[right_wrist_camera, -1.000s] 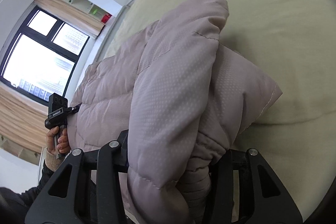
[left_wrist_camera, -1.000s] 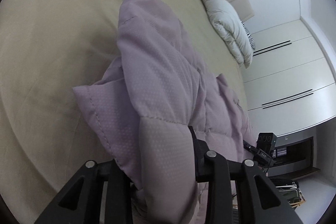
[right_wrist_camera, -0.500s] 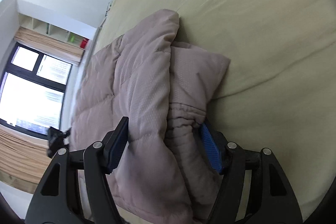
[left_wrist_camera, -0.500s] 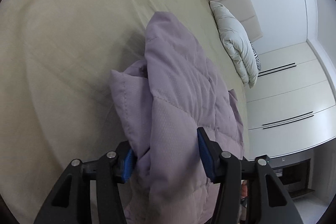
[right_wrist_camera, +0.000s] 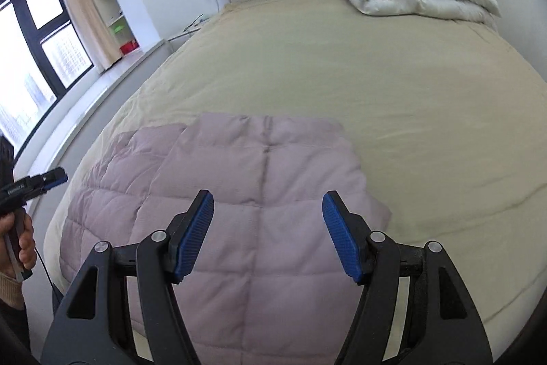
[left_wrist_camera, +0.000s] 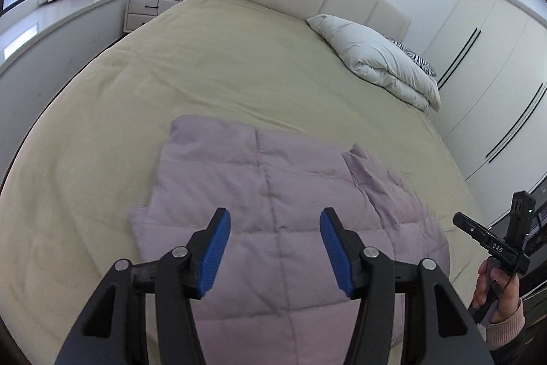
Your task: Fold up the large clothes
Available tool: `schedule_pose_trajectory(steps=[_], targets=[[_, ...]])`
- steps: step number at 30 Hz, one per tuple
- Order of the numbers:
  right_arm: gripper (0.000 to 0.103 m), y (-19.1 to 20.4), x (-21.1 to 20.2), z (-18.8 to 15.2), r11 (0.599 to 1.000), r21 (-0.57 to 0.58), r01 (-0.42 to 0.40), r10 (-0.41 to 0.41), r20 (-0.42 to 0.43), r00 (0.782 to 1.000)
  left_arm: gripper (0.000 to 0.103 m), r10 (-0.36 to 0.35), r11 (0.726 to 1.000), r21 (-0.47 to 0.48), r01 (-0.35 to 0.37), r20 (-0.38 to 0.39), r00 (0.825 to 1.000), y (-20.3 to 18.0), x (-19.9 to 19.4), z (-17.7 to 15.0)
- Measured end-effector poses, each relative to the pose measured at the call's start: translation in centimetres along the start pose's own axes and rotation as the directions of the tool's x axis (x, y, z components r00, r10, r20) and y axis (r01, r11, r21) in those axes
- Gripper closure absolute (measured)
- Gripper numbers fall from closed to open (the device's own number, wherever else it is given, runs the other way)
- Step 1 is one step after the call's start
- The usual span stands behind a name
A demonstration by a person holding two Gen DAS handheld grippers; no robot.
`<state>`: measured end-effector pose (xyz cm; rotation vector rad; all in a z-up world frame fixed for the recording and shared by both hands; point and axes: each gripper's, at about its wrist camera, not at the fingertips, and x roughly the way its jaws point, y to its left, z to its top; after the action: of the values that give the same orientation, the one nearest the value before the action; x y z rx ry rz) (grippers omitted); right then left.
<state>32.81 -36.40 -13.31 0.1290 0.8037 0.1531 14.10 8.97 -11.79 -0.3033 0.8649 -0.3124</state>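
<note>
Both grippers — left gripper and right gripper — hover empty, jaws spread, above the lilac quilted jacket on the bed.

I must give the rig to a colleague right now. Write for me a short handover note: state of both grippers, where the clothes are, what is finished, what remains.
Left gripper: jaws wide open, empty, above the jacket.
Right gripper: jaws wide open, empty, also above the jacket.
Jacket: the quilted lilac one lies flat on the near part of the bed, one layer folded over the body; part of it sticks out sideways from under the fold. The white duvet at the headboard is not touching it.
Done: one fold is laid and nothing is gripped.
Left: probably tuck in the protruding part, then fold again to a compact shape.
</note>
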Motion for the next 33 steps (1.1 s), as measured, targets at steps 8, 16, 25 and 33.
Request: schedule_pose_trajectory(steps=[8,16,25,33], targets=[[0.038,1.4,8.0,-4.1,0.991,-0.075,0.11,-0.116,-0.087,0.989,0.039,0.156,0.968,0.203,-0.145,-0.041,0.987,-4.2,7.9,-1.7],[0.038,-0.8,9.8,-6.5,0.986,-0.077,0.149,-0.151,-0.03,0.988,0.031,0.097,0.982,0.167,-0.09,-0.032,0.995,-3.5,11.6,-0.6],[0.038,-1.9,12.3,-4.1,0.983,-0.053,0.176,-0.18,-0.094,0.979,0.03,0.12,0.976,0.185,-0.112,-0.032,0.992,-3.8,12.9,-0.3],[0.037,0.8,10.2,-5.6,0.965,-0.091,0.246,-0.249,-0.022,0.968,0.029,0.165,0.964,0.208,-0.164,0.015,0.986,-4.4,12.4,-1.3]])
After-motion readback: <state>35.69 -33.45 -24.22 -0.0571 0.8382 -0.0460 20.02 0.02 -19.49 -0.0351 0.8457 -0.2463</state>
